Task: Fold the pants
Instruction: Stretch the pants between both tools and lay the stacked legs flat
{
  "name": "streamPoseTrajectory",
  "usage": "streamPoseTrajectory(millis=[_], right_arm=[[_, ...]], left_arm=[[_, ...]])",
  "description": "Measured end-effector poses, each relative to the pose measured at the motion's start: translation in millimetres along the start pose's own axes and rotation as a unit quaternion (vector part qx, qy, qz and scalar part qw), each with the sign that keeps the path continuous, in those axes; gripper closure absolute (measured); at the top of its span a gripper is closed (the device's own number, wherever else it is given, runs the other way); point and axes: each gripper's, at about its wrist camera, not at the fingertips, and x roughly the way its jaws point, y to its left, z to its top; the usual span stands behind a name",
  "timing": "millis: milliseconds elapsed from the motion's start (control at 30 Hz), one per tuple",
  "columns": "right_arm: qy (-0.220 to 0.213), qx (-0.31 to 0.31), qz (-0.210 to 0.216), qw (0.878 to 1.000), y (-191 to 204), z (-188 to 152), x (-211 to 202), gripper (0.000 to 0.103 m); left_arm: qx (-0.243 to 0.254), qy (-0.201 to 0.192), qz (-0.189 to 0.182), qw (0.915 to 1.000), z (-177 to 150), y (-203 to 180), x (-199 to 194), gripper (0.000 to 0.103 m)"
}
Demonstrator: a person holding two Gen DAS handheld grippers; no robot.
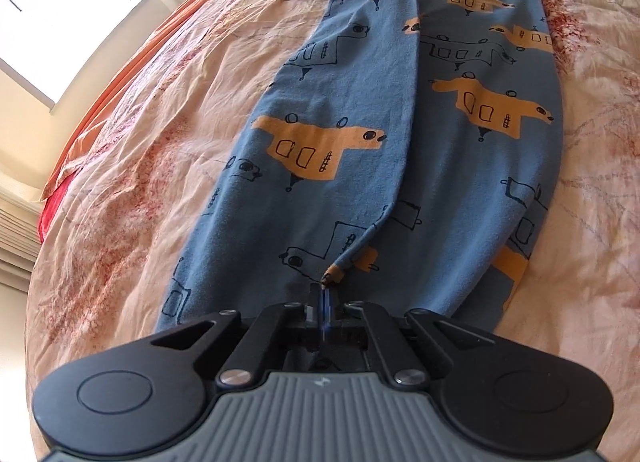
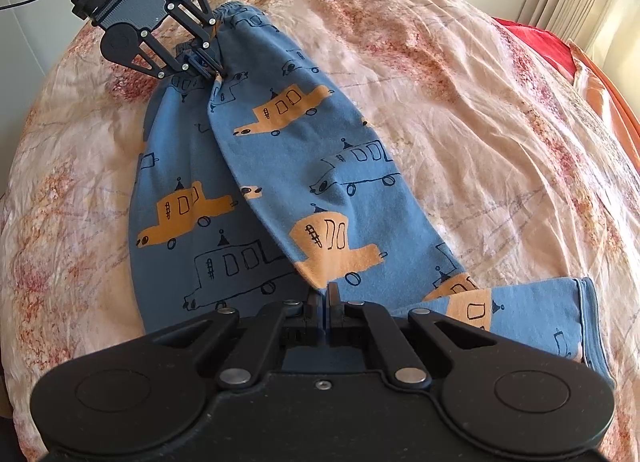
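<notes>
Pinching blue pants (image 1: 400, 110) at opposite ends: left gripper (image 1: 325, 294) and right gripper (image 2: 325, 294) both clamped on fabric, cloth stretched between

black grippers (image 2: 208, 68) – grey ribbed bodies, silver screws

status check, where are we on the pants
Left gripper and right gripper both shut on pants. One leg being folded over the other on bed. Nothing in the way.

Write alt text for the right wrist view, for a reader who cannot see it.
Blue pants printed with orange and outlined cars lie on a wrinkled peach bedsheet, one leg being folded over the other. The right gripper, shut, pinches the fabric edge near the camera; the left gripper pinches it at the far waistband end.
</notes>
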Motion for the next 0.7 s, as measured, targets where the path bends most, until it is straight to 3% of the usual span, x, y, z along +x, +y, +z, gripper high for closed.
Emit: streamPoseTrajectory(millis=[300, 467, 700], right_arm=[[-0.017, 0.011, -0.001, 1.0, 2.8, -2.3, -15.4, 0.103], [-0.018, 0.01, 0.007, 1.0, 21.3, -5.8, -22.5, 0.103], [0.002, 0.013, 0.028, 1.0, 55.6, -13.0, 6.2, 0.103]], left_arm=[[-0.003, -0.036, 0.015, 0.9992, -6.9, 3.9, -38.5, 0.103], [0.001, -0.033, 0.025, 0.9991, -17.0, 0.0, -45.8, 0.103], [0.007, -0.021, 0.019, 0.9996, -22.6, -11.9, -35.1, 0.103]])
